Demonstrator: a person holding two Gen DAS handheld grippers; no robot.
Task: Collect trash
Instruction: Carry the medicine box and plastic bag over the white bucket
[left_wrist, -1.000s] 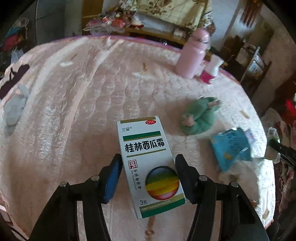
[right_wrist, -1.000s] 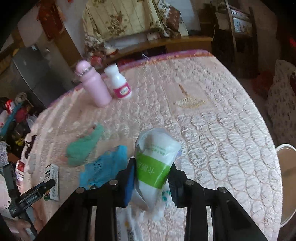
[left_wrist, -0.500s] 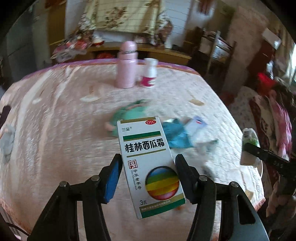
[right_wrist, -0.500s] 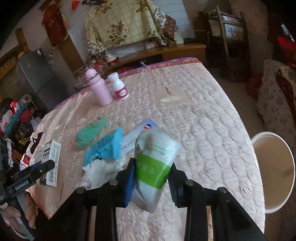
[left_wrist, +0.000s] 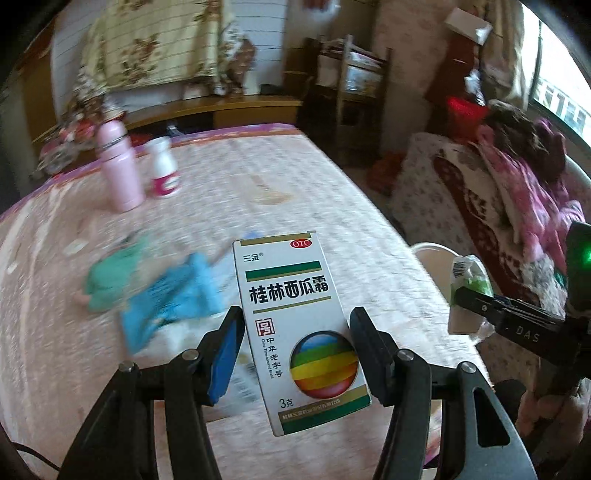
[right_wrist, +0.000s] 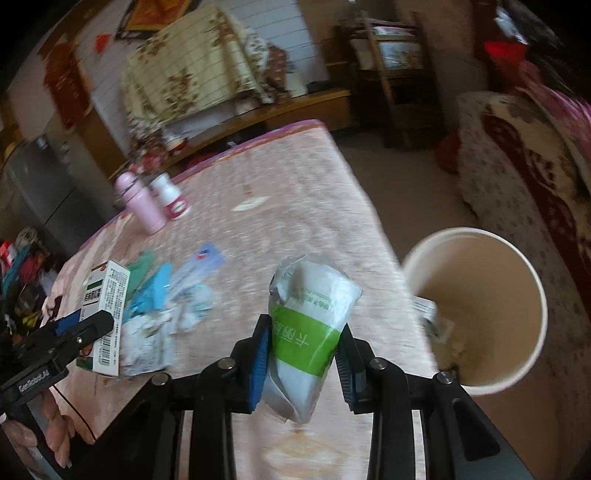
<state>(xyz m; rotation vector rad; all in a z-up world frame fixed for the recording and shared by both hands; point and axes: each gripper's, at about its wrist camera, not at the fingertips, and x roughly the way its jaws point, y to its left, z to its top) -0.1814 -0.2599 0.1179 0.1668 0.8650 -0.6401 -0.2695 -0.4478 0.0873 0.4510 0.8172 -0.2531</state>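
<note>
1. Your left gripper (left_wrist: 295, 332) has its jaws closed on a white medicine box (left_wrist: 299, 328) printed with a green band and a rainbow ball; the box stands upright between the blue pads, above the near edge of the table (left_wrist: 295, 192).
2. Your right gripper (right_wrist: 304, 350) has its jaws narrow, clamped on a crumpled white-and-green tissue packet (right_wrist: 310, 325), held over the table edge on the side nearest the bin (right_wrist: 476, 306).
3. The bin is a round, cream, open-topped tub standing on the floor just off that table edge. Scraps of white paper lie inside it against the wall nearest the table.
4. Well away from the bin, toward the middle of the table, loose items still lie: a blue wrapper (right_wrist: 155, 291), a teal cloth (right_wrist: 142, 264) touching it, and crumpled white paper (right_wrist: 147, 343) on the near side of the wrapper.
5. Farthest from the bin, at the back of the table, a pink bottle (right_wrist: 138, 203) stands upright with a small white bottle (right_wrist: 171, 199) just beside it.
6. Between the packet and the bin's mouth nothing stands in view.
7. Beyond the bin, a sofa (right_wrist: 524, 147) with a patterned cover sits close by.
</note>
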